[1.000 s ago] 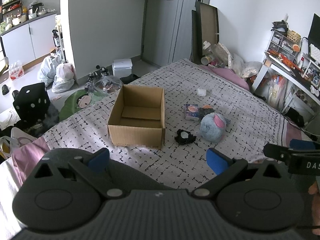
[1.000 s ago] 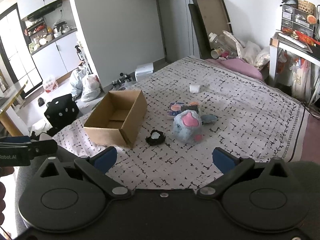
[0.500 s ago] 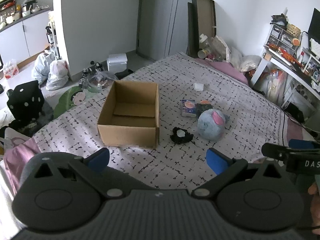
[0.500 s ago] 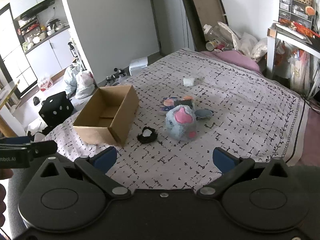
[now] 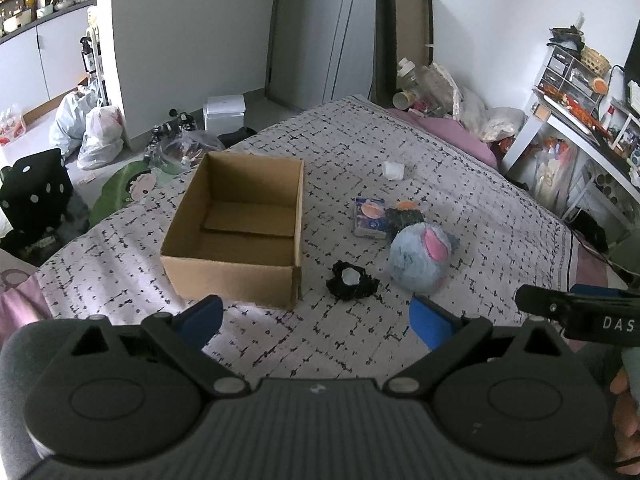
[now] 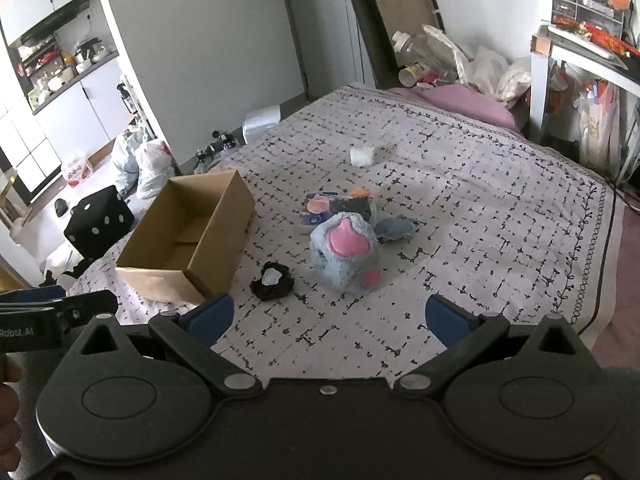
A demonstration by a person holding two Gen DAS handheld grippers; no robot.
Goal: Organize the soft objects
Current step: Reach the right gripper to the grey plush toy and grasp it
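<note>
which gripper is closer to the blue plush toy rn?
Right, marginally. Right gripper faces the blue plush toy almost head-on; from the left gripper it lies ahead and off to the right. Both open, neither touching.

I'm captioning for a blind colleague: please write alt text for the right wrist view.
The open right gripper hovers over a patterned bedspread, facing a blue-and-pink plush toy, a small black item and an empty cardboard box.

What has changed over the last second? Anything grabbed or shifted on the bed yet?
Only the grippers moved: both the left gripper and the right gripper came forward toward the bed, so everything looks closer. Nothing was grabbed; both remain open and empty. The cardboard box, blue plush toy and black soft item lie where they were.
</note>
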